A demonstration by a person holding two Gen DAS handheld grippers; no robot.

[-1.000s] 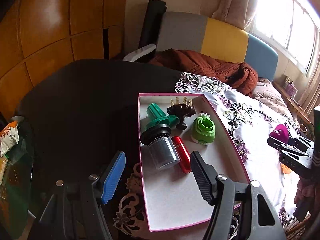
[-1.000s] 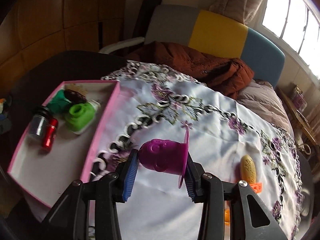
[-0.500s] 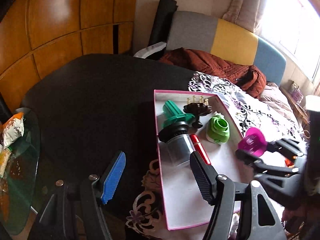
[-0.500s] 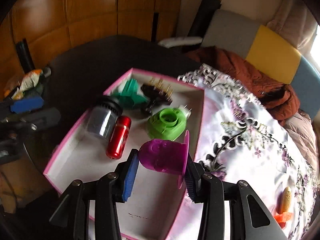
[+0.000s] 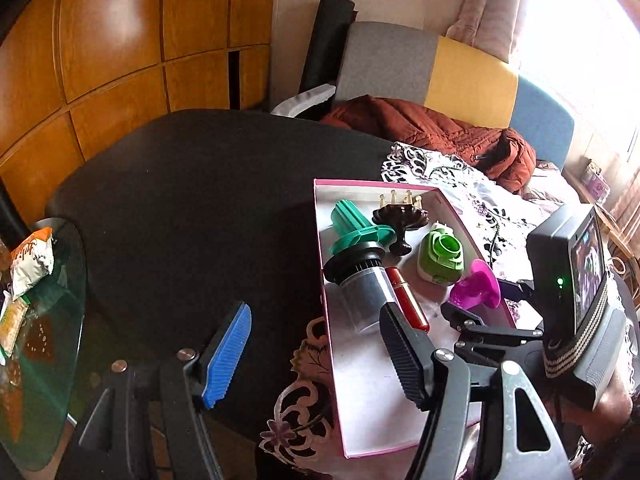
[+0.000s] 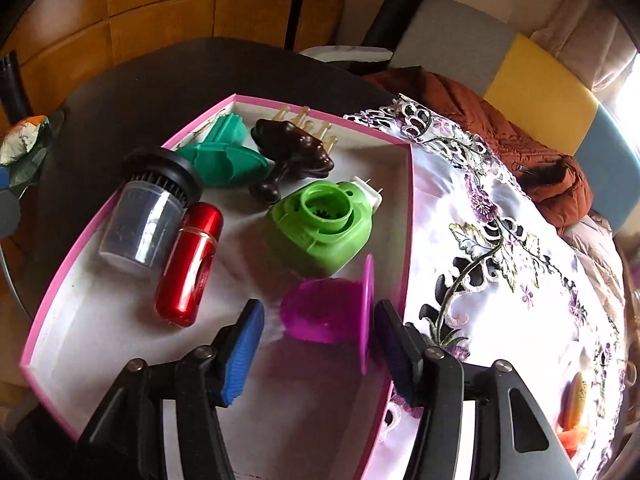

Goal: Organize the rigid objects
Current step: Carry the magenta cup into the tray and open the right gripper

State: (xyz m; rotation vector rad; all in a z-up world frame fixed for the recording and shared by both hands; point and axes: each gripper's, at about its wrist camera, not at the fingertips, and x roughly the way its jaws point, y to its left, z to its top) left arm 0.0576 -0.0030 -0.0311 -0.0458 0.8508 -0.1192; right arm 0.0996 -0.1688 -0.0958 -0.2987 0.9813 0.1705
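Over the pink-rimmed white cardboard box, right gripper pointing steeply down. A second ago it carried the magenta plastic funnel-shaped piece clamped above the embroidered white cloth, well right of the box; now it sits inside the box's right wall. Jaws are opening: blue pad clear of the piece, a gap on the dark pad's side too. The piece lies on its side on the box floor between the pads, flange toward the right wall, just below the green plastic plug-in device. Reads as a release, so placement is about done.

Already in the box:
- red metal cylinder, lying down
- clear jar with black ribbed cap, touching the red cylinder
- teal plastic flanged part
- dark brown comb-like piece with pale pegs

Left gripper wide open, nothing between the pads, holding station over the black round surface at the box's left edge, hardly moved in the last second.

Outside the box, an orange-yellow object lies on the cloth at far right, too blurred to identify. Likely next candidate; the right gripper must first back off without nudging the magenta flange.
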